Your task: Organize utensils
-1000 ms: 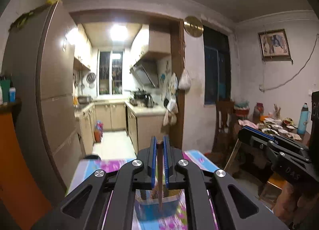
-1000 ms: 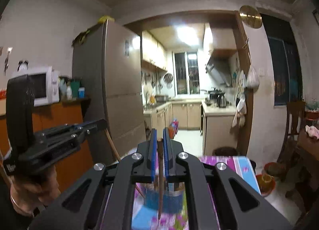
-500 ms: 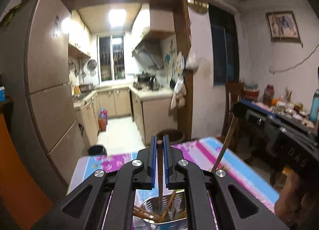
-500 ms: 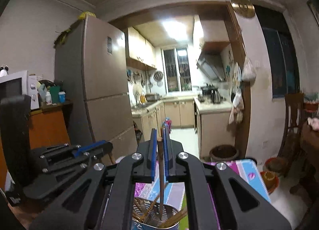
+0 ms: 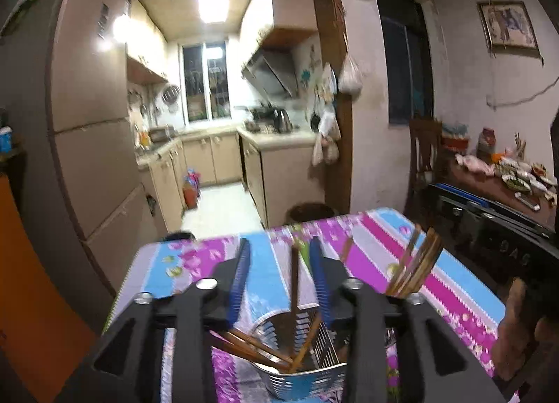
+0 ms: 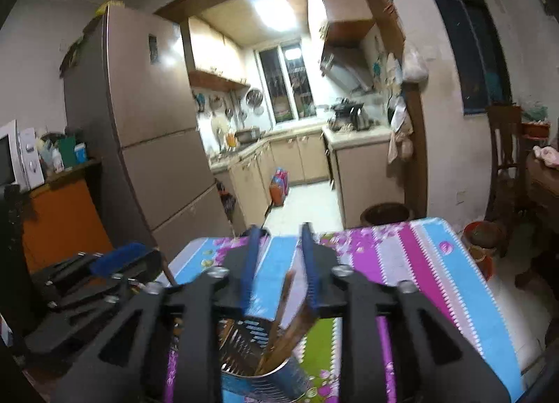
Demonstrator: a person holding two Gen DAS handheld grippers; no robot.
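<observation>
Our left gripper (image 5: 279, 277) fingers are spread around a loose chopstick (image 5: 294, 284). Our right gripper (image 6: 277, 263) fingers gape above the holder (image 6: 258, 373) at 6 o'clock. "DAS" shows reversed on the right gripper.

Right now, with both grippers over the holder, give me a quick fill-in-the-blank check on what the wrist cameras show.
1. The jaws of the left gripper stand ____.
2. The chopstick between its blue pads rests with its lower end inside the perforated metal ____.
3. The holder stands on a striped floral ____.
4. The right gripper grips ____.

Missing words: open; holder; tablecloth; nothing
</observation>
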